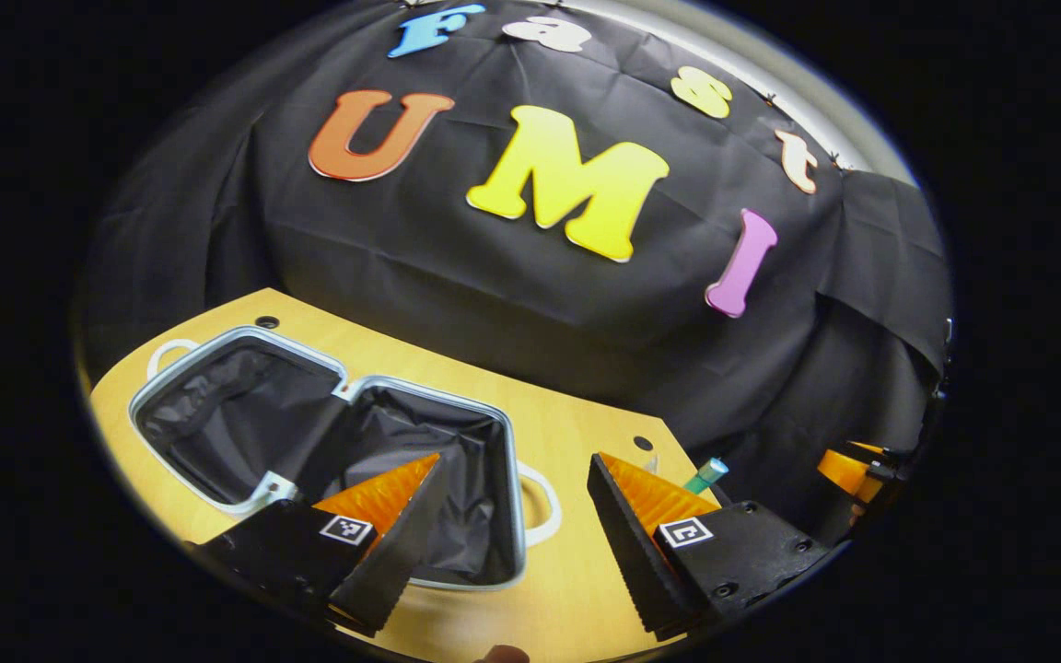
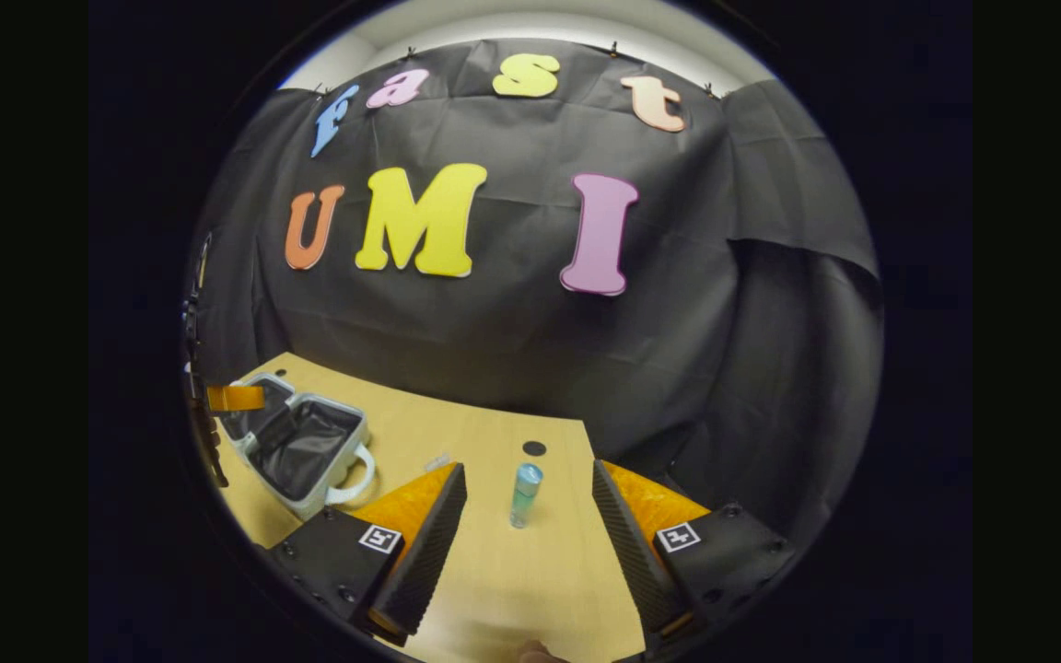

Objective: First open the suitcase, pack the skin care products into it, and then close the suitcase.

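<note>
Suitcase [image 1: 328, 451] lying open on table [image 1: 577, 433]. Bottle [image 2: 524, 494] upright between wide-spread right gripper [image 2: 529, 525] fingers, untouched. Left gripper [image 1: 512, 520] wide, holding nothing.

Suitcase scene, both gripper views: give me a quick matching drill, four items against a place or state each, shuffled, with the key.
Items
1. suitcase
2. teal-capped bottle
3. right tongs
4. table

States
A. open, nothing between the fingers
B. light wood, with small dark holes near the far edge
C. lying open, dark lining showing
D. standing upright on the table, ahead of the right tongs

Pairs: 1-C, 2-D, 3-A, 4-B

The left tongs are also open, over the suitcase's near edge.
</note>
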